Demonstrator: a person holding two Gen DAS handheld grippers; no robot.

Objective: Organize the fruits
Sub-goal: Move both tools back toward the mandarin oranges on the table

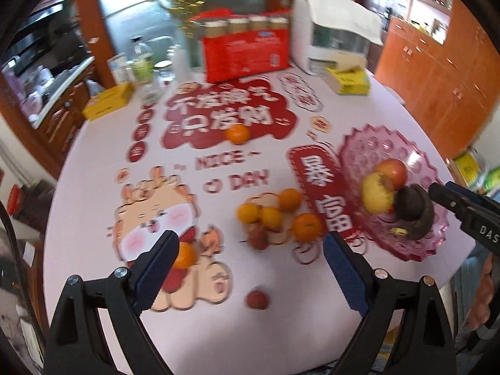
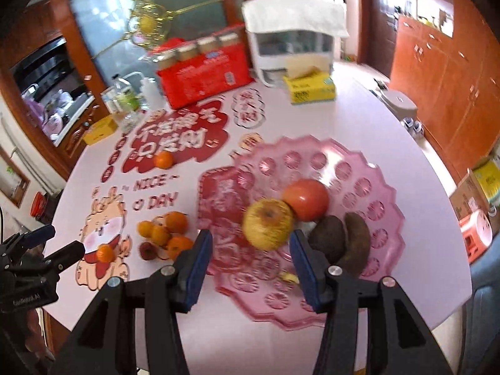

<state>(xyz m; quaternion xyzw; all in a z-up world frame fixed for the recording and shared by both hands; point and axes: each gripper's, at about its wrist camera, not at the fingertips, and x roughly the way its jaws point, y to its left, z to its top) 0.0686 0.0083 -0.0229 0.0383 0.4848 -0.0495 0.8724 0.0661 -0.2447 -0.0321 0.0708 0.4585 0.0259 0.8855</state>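
Observation:
A pink scalloped plastic fruit tray (image 2: 368, 187) (image 1: 415, 168) lies on the table's right side. It holds a yellow apple (image 2: 268, 223) (image 1: 376, 192), a red apple (image 2: 307, 198) (image 1: 393, 170) and two brown fruits (image 2: 331, 239) (image 1: 412, 209). A cluster of several oranges (image 1: 275, 212) (image 2: 165, 231) lies left of the tray, with a lychee (image 1: 257, 237) beside it. Single oranges lie farther back (image 1: 237, 133) and behind my left finger (image 1: 186, 254). Another lychee (image 1: 257, 300) lies near the front. My left gripper (image 1: 250, 250) is open and empty over the table. My right gripper (image 2: 250, 247) is open and empty above the tray's front.
At the table's back stand a red box with jars (image 1: 247, 50), a white appliance (image 1: 331, 40), yellow boxes (image 1: 348, 79) (image 1: 107, 101) and bottles (image 1: 142, 62). Wooden cabinets (image 1: 437, 78) line the right wall. The table's front edge is close below both grippers.

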